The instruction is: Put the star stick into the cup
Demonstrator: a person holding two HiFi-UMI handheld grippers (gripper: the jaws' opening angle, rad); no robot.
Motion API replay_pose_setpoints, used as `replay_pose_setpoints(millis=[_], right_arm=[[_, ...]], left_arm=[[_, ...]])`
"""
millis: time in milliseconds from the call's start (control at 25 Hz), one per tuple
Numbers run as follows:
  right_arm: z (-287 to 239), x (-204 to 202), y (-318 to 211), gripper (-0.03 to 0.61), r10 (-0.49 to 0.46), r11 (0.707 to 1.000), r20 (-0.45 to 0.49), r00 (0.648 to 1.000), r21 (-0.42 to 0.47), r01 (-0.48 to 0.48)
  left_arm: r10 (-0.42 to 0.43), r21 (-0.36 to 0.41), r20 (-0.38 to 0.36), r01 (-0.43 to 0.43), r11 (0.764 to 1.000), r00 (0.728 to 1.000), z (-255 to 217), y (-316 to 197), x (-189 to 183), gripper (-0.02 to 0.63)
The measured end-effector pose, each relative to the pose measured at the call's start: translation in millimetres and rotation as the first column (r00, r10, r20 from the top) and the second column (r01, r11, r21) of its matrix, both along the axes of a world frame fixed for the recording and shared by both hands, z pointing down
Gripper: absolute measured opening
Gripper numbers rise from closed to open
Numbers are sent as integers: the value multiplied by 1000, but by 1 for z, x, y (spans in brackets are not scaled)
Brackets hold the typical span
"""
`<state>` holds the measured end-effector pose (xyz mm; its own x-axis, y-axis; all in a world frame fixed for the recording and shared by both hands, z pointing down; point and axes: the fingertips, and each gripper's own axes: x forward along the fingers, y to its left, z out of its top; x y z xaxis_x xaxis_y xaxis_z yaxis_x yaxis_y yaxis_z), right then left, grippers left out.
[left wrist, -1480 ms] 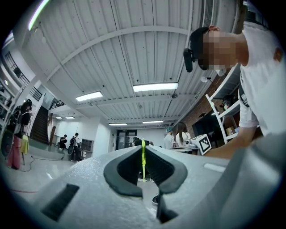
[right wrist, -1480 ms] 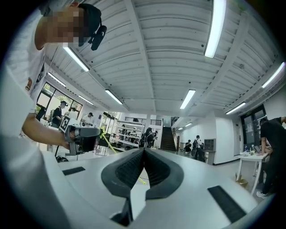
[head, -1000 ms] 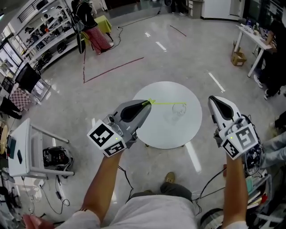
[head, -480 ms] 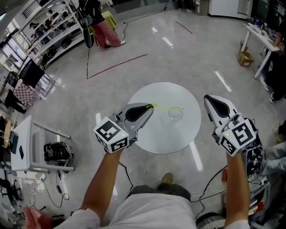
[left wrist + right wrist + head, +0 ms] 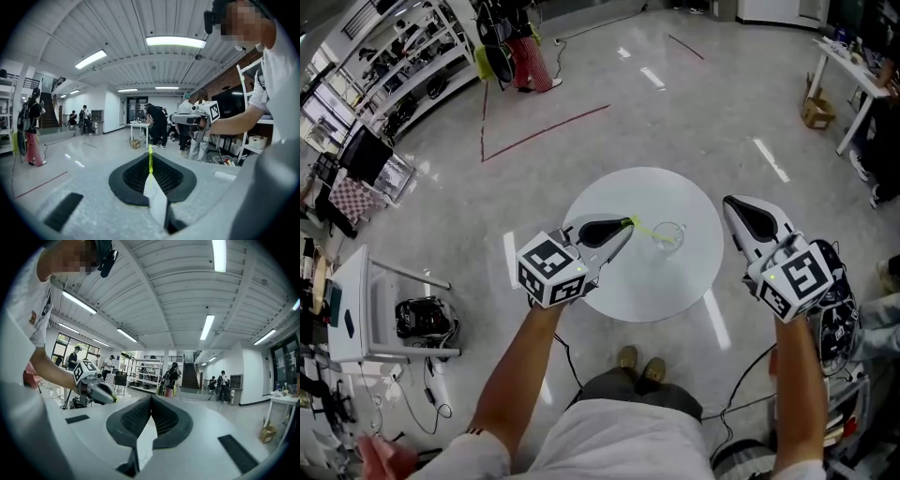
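Star stick (image 5: 645, 228), thin and neon yellow-green, juts from left gripper (image 5: 624, 226).

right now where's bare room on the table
Bare: the table's far half beyond the cup and its near right part. Crowded: middle left, where the left gripper holds the star stick by the cup.

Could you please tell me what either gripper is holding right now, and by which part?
The left gripper grips the thin yellow-green stick by one end; the right gripper is shut and holds nothing.
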<state>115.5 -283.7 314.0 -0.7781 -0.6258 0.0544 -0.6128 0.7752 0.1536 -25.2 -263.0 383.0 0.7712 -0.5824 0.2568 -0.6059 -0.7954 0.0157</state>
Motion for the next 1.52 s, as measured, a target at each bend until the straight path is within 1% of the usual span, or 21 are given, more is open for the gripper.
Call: replay_pose_setpoints(millis=[240, 560, 880, 1160, 1320, 1520], right_arm=[[5, 0, -6, 11, 27, 999, -16, 999, -16, -28], [12, -5, -10, 11, 54, 998, -34, 998, -31, -55], [21, 0, -14, 11, 76, 996, -49, 996, -50, -79], [25, -5, -18, 11, 85, 994, -54, 995, -60, -88], [27, -4, -21, 11, 90, 993, -57, 994, -64, -94], [32, -3, -22, 11, 92, 993, -63, 994, -70, -97]], left_arm=[[28, -55, 17, -27, 998, 999, 25, -15, 7, 28], [58, -99, 28, -55, 994, 998, 49, -30, 13, 28], [73, -142, 14, -70, 987, 997, 66, -40, 20, 28], [81, -178, 5, -79, 981, 997, 79, -45, 16, 28], [76, -186, -14, -77, 980, 997, 82, -48, 15, 28], [67, -178, -13, -68, 982, 998, 83, -55, 14, 29]])
